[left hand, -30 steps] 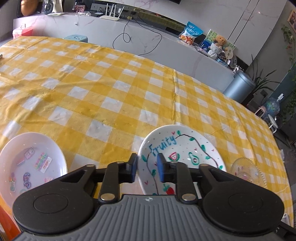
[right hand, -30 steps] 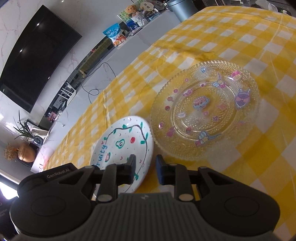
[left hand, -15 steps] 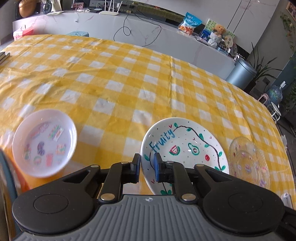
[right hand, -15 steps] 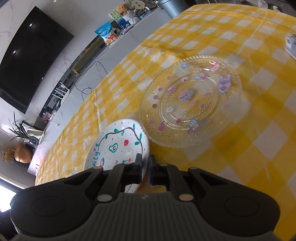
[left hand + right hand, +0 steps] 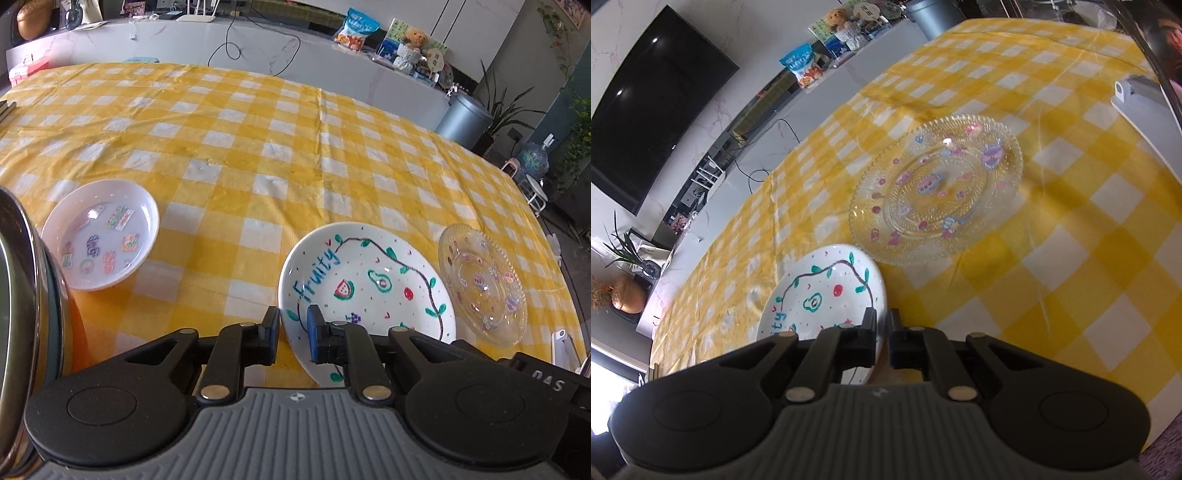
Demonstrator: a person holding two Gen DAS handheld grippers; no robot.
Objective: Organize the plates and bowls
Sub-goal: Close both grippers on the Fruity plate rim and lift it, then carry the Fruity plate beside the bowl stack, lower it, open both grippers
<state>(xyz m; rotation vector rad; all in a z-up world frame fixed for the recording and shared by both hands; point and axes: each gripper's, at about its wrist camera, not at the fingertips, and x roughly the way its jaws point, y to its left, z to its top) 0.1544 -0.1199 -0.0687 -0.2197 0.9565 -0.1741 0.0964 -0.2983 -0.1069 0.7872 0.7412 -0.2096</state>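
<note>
On the yellow-checked table (image 5: 258, 155), near its front edge, the glass plate (image 5: 936, 192) lies beside the Fruity plate (image 5: 369, 280). The sticker bowl (image 5: 99, 236) sits further left. The left gripper (image 5: 293, 319) pinches the Fruity plate's rim. The right gripper (image 5: 882, 323) clamps the opposite rim, its jaws having just been opening slightly.

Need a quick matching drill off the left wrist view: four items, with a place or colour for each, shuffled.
Left wrist view.
1. Fruity plate
2. glass plate
3. sticker dish
4. bin

a. grey, beyond the table
b. clear, far right on the checked cloth
c. plain white, on the left
d. white with hand-drawn fruit, in the middle

Pairs: 1-d, 2-b, 3-c, 4-a
</note>
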